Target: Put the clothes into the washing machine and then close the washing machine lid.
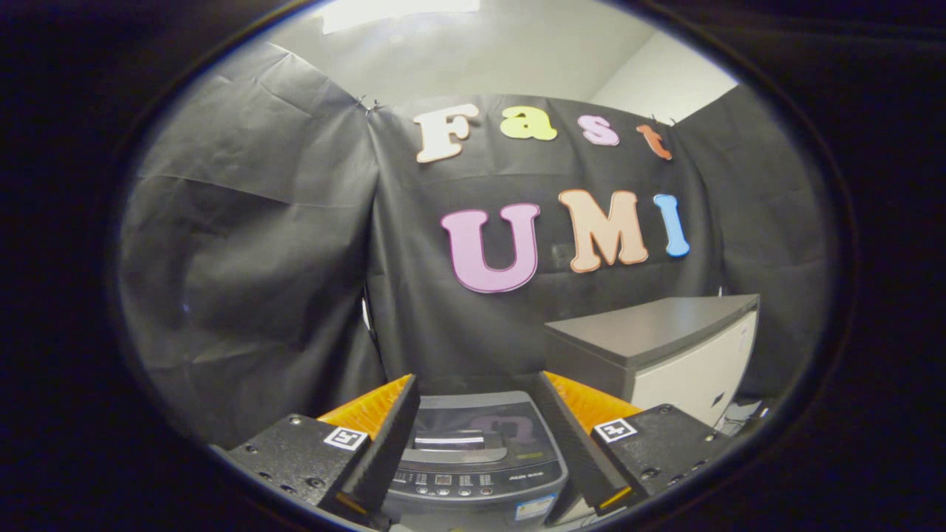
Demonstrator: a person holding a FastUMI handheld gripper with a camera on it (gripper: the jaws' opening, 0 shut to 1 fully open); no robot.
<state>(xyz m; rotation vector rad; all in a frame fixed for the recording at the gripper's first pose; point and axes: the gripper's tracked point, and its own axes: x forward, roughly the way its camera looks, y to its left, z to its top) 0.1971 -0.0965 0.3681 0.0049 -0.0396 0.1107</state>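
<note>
The tongs (477,414) are held up high and point at the back wall of the booth. Their two fingers (384,436) are spread wide apart, and nothing is held between them.

The washing machine (477,462) sits low down, right in the gap between the two fingers and just ahead of them. It is a small grey machine that opens at the top. Its lid (473,432) is dark and shiny, and it lies flat and shut on top of the machine. A row of little buttons (451,484) runs along the front edge of the machine, close to the tongs.

Off to the right of the tongs, past the right finger, stands a white cabinet (695,377) with a flat grey top (650,325). It stands near the washing machine but does not touch it.

Black cloth (259,258) hangs behind the machine and on both sides, far beyond the fingers. Above the cloth, a pale wall (517,52) shows.
</note>
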